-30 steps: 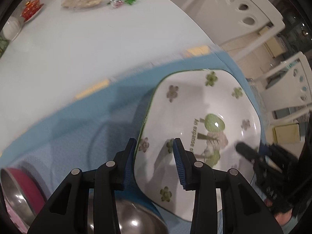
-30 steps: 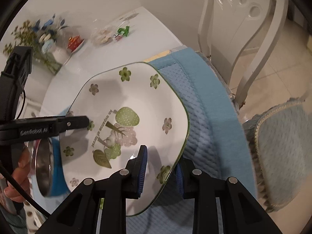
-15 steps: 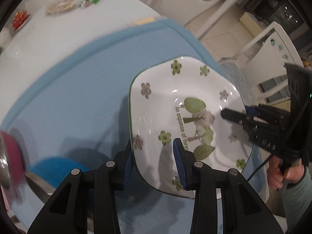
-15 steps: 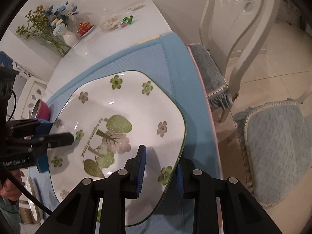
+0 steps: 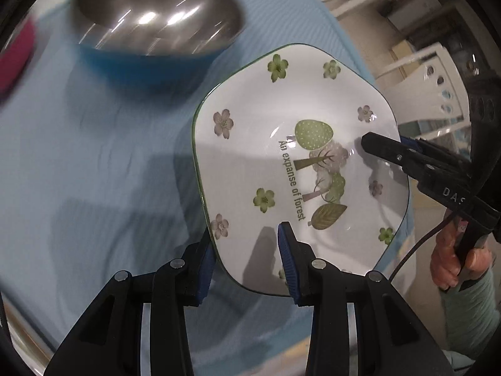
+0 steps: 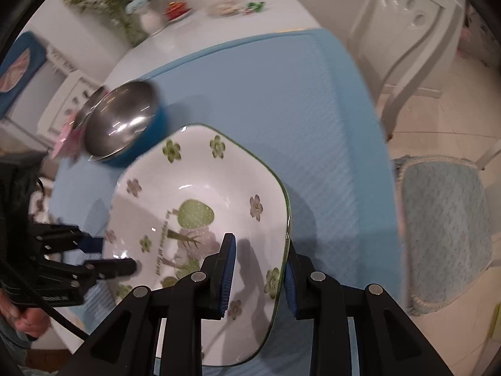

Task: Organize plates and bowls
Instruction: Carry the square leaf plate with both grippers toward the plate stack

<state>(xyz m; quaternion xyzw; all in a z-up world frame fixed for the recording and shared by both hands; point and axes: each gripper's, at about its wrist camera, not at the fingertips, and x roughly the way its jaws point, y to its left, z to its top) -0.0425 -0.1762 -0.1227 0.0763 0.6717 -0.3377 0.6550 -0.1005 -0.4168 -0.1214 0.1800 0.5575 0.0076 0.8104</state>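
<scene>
White chairs and a pale tiled floor ring the surface, most of which lies under a blue cloth.

Both sets of fingers hold one plate, a white, rounded-square dish printed with green and mauve flowers, a tree motif and a line of text. The left gripper is closed over the plate's near rim, one blue pad under the edge and the other on the inner face. The right gripper clamps the opposite rim the same way, with the green edge line running between its pads. The plate appears lifted just above the cloth and slightly tilted, though the pictures do not settle whether any corner touches it.

Beyond the plate sits a blue bowl with a steel inside, near the plate's far corner; a pink bowl shows just past it at the frame's edge. A vase of flowers and small dishes stand well apart at the far end.

The step in hand looks like carrying the plate toward its place. The next move calls for both grippers travelling together and level, then lowering flat before either lets go.

The plate has no marked long axis; its printed text runs roughly from the bowl side toward the left gripper.
</scene>
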